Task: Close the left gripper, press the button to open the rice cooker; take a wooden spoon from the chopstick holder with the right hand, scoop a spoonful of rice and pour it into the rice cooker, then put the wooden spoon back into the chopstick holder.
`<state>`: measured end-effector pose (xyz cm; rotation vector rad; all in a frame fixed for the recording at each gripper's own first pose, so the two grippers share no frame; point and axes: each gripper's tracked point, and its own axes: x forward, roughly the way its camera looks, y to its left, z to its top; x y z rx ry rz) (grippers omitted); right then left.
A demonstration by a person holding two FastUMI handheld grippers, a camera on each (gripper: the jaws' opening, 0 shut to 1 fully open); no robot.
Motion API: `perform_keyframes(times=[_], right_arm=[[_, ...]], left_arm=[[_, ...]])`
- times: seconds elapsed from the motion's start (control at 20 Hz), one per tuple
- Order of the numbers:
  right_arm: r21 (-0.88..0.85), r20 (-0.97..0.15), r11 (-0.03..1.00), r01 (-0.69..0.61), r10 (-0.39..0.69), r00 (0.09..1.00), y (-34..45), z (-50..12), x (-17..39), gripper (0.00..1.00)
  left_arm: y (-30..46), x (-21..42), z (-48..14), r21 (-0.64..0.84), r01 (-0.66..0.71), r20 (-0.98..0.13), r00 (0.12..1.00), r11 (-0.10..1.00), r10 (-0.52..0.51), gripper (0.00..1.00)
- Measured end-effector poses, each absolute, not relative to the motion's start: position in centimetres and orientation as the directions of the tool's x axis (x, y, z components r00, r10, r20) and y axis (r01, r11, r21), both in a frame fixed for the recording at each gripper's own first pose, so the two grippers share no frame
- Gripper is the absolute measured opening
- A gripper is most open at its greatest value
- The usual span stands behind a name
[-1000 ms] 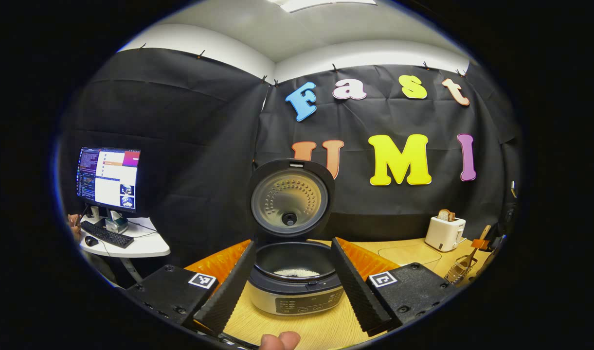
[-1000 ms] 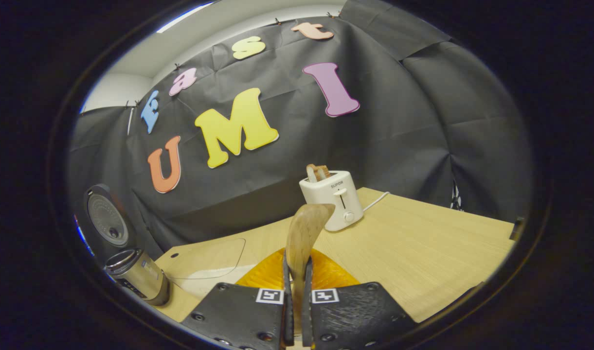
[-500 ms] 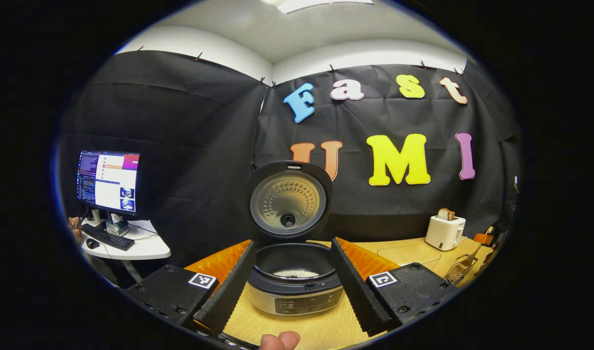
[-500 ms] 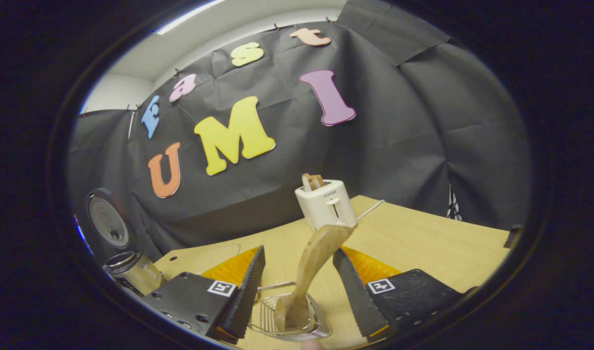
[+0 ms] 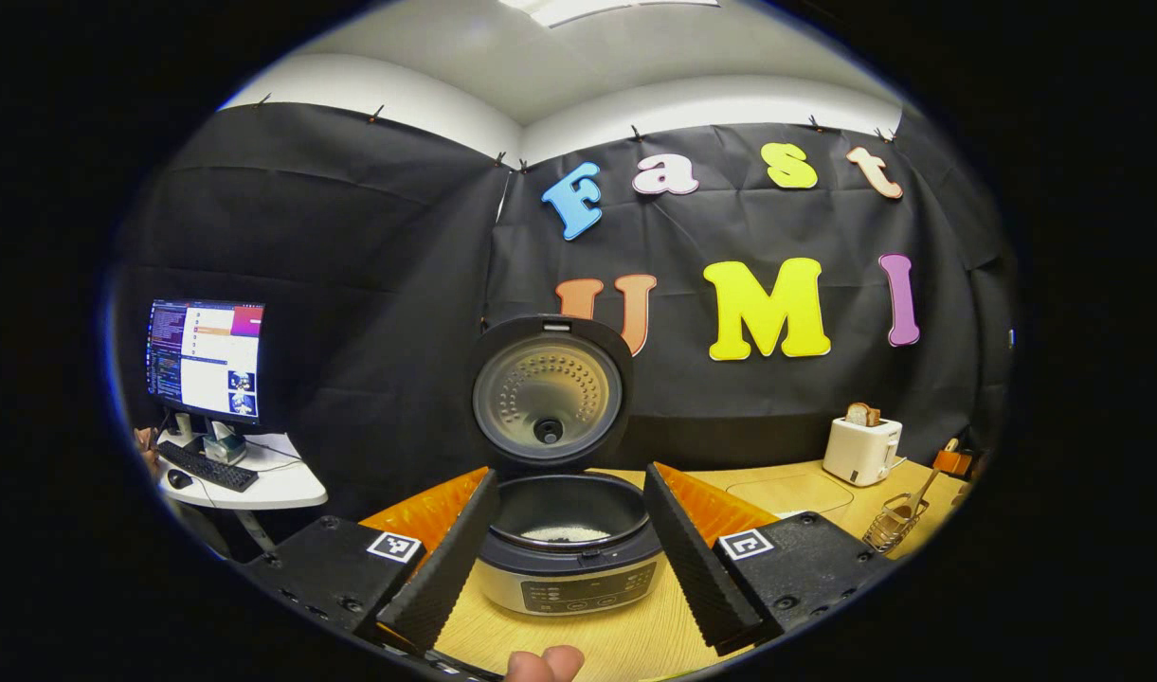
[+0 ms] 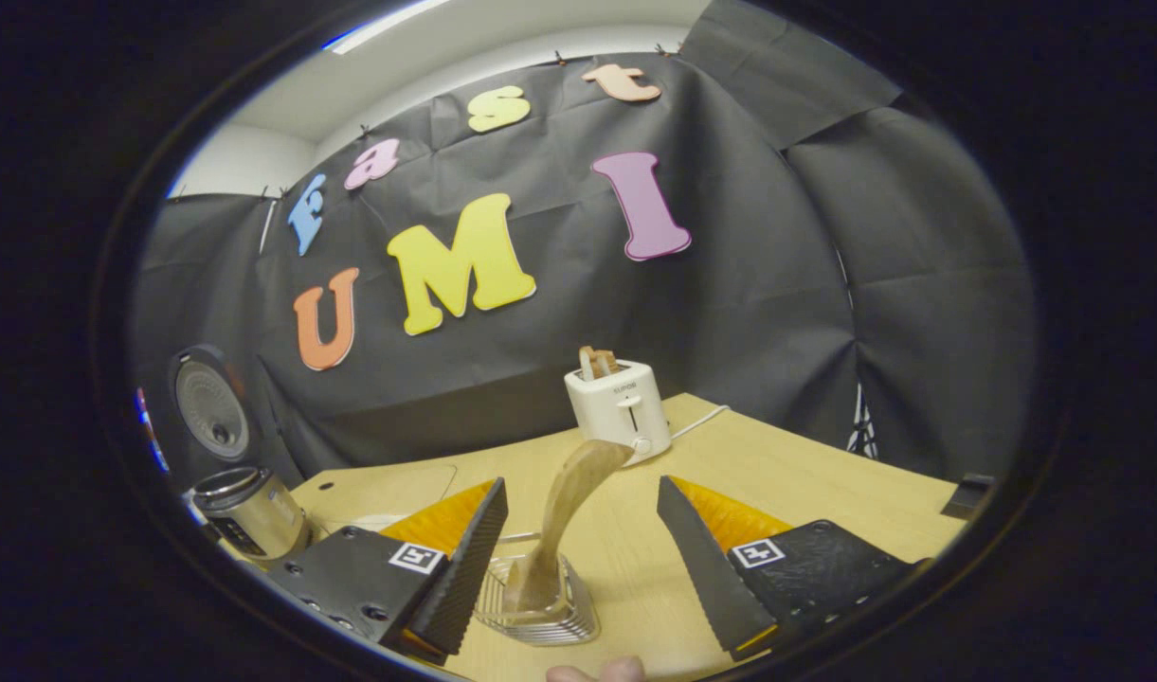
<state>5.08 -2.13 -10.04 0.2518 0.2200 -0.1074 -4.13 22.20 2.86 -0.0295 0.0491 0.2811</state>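
Released a second ago from a tight pinch, the spoon [image 6: 567, 516] now stands free in the holder [image 6: 538, 606], and the right gripper [image 6: 578, 559] has spread its fingers wide and drawn back a little. Its handle end sits down in the wire holder; its bowl leans up and to the right, toward the toaster [image 6: 619, 409] behind it. Neither finger touches it: the spoon rises through the gap between them, nearer the left one, with its long axis tilted across that gap. So the right gripper holds nothing, and any further retreat should, I judge, go straight back along the fingers to keep clear of the leaning bowl.

From the left gripper view the holder [image 5: 889, 530] stands far right on the table [image 5: 625, 644], well apart from the cooker [image 5: 569, 549]. That cooker stands open, lid [image 5: 548, 393] upright, with rice [image 5: 566, 533] in the pot. It lies straight ahead between the wide-spread fingers of the empty left gripper [image 5: 567, 549].

The task looks essentially finished.
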Motion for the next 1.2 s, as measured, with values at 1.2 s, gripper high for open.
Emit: perform_keyframes(times=[1.2], right_arm=[[0.106,-0.113,0.965,-0.239,0.25,0.962,4.6,-7.8,3.5,0.96]], left_arm=[[21.1,4.4,12.5,-0.03,-0.289,-0.079,0.955,0.957,0.286,0.98]])
